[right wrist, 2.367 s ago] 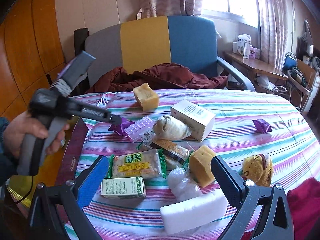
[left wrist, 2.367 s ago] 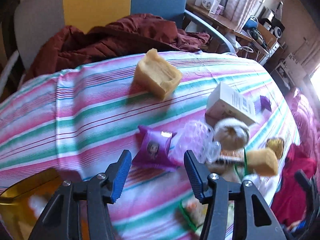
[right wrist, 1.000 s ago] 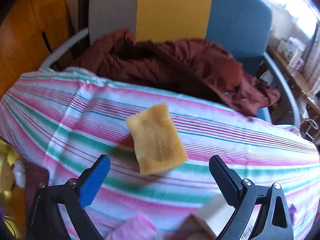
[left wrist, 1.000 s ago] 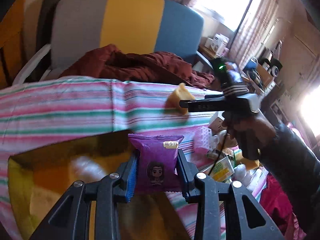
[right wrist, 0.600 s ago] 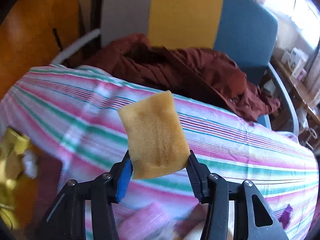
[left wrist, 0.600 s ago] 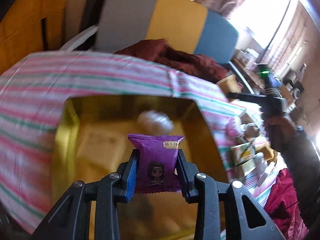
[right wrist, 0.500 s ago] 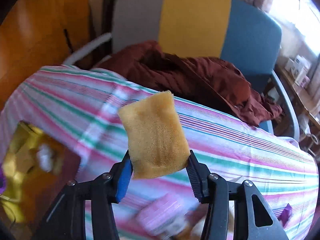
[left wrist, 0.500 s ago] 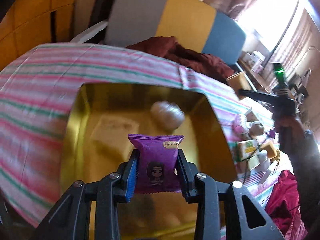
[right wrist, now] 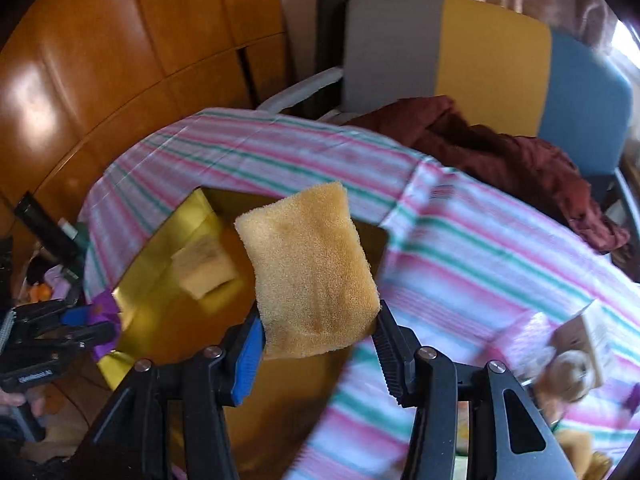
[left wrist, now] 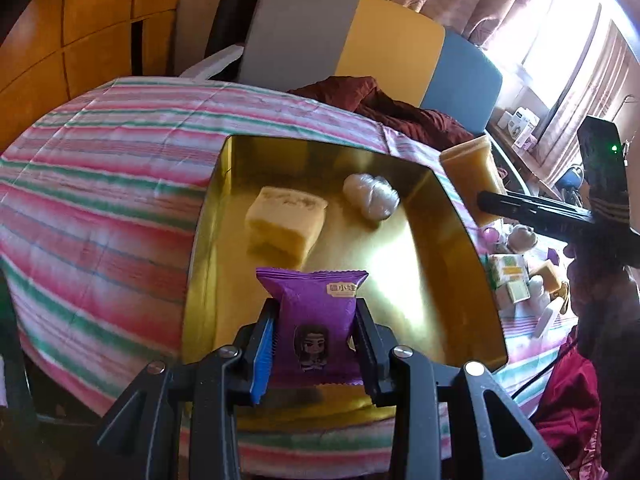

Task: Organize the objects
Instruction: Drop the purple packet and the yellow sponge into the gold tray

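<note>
Two grippers: both are closed on cargo; check each line below.
Left gripper (left wrist: pixel 314 338): your jaws stand narrow, pads pressed on both sides of the purple snack packet (left wrist: pixel 313 320). The packet stands upright over the near part of the gold tray (left wrist: pixel 448 200); its lower edge is hidden behind the gripper body.
Right gripper (right wrist: pixel 318 344): the jaws have just closed and now clamp the tan sponge (right wrist: pixel 310 268) by its lower end. The sponge is tilted and held in the air above the tray's far right corner. Its lower edge is cut off by the pads.
Gold tray: it rests on the striped tablecloth (left wrist: pixel 100 184). Inside lie a pale yellow sponge block (left wrist: pixel 286 222) and a white wrapped bun (left wrist: pixel 370 196), apart from each other.
Right wrist view: the sponge hides most of the tray floor; the bun cannot be seen there. Motion blur smears the cloth and the items at the right edge.
Remaining items (left wrist: pixel 516 276): a cluster lies on the cloth right of the tray, partly covered by the right gripper; most are too small to identify.
Background: a grey, yellow and blue chair (right wrist: pixel 452 48) carries a maroon garment (right wrist: pixel 500 156).
</note>
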Demonstrator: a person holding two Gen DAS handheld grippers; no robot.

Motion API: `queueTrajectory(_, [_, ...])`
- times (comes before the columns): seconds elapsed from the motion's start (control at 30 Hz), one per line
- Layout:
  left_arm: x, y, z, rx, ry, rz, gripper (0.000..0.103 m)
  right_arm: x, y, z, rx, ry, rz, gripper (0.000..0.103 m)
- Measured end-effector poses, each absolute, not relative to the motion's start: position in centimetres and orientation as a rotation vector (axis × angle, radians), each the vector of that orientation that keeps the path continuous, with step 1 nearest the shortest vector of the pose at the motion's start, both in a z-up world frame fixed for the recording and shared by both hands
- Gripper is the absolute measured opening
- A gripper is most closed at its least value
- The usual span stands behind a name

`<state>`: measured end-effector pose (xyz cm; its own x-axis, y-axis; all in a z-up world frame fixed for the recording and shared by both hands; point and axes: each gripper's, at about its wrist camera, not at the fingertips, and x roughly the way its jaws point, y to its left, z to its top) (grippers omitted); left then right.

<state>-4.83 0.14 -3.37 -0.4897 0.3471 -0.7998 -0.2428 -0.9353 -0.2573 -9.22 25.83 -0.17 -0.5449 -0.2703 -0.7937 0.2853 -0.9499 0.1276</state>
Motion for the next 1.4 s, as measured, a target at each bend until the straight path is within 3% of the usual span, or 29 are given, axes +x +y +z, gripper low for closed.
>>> queueTrajectory(0.5, [-3.4, -1.4, -4.3, -1.365, -0.128, 2.474, 0.044, -11.5, 18.6, -2.0, 1.341, 0.015, -2.442, 0.052])
queueTrajectory(0.57, [-3.3, -1.7, -3.7, -1.345, -0.145, 2.485, 0.044, -12.5, 17.8, -1.6, 1.307, 0.001, -2.467, 0.059])
queueTrajectory(0.63, [-3.2, -1.8, -3.2, -1.323, -0.160, 2.499, 0.044, -13.1, 17.6, -1.2, 1.275, -0.039, -2.490, 0.087])
queueTrajectory(0.67, [-3.1, -1.9, -2.8, -1.310, -0.169, 2.505, 0.044, -13.3, 17.7, -1.1, 1.266, -0.049, -2.512, 0.089])
queueTrajectory(0.97, [-3.3, -1.2, -2.0, -1.282, -0.182, 2.535, 0.044, -9.6, 19.8, -1.5, 1.289, -0.059, -2.555, 0.094])
queueTrajectory(1.1, [-3.3, -0.7, -1.5, -1.285, -0.159, 2.605, 0.044, -6.9, 20.6, -1.5, 1.265, -0.057, -2.584, 0.103])
queueTrajectory(1.4, [-2.2, -0.1, -0.2, -1.228, -0.057, 2.741, 0.044, -2.1, 20.9, -1.4, 1.213, -0.025, -2.656, 0.103])
